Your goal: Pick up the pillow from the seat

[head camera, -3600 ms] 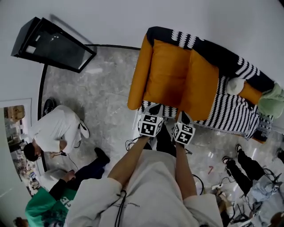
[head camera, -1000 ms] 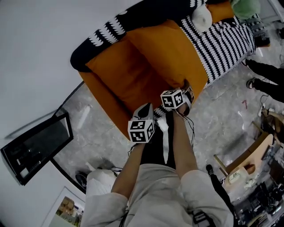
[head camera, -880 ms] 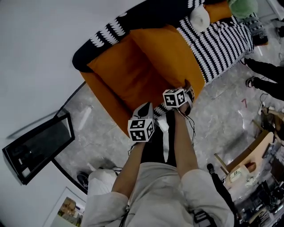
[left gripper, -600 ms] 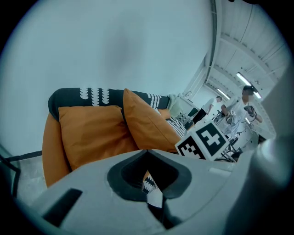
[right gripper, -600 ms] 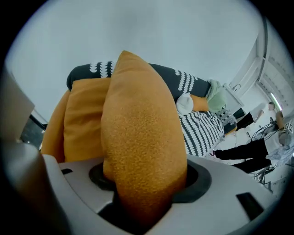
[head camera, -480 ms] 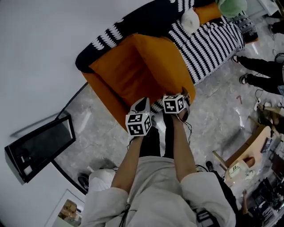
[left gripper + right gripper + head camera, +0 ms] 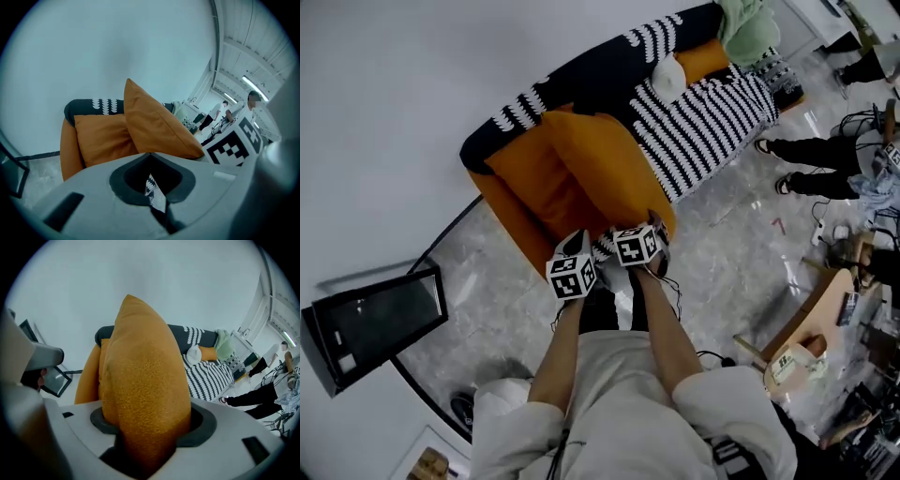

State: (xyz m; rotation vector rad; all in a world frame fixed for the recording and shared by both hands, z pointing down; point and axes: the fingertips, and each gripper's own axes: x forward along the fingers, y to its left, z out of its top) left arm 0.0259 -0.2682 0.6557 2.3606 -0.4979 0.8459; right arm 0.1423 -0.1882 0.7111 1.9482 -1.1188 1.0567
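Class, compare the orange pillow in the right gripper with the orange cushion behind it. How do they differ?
The pillow is clamped in the right gripper; the cushion is untouched. The pillow stands tilted, a corner up; the cushion leans on the sofa back. Both are orange and squarish.

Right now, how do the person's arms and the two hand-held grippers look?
The left hand-held gripper and the right hand-held gripper each have a grey moulded body with dark padding round the jaws. Each carries a white cube printed with black square markers. Thin dark cables hang from them. The person wears a pale short-sleeved shirt, so the forearms are uncovered.
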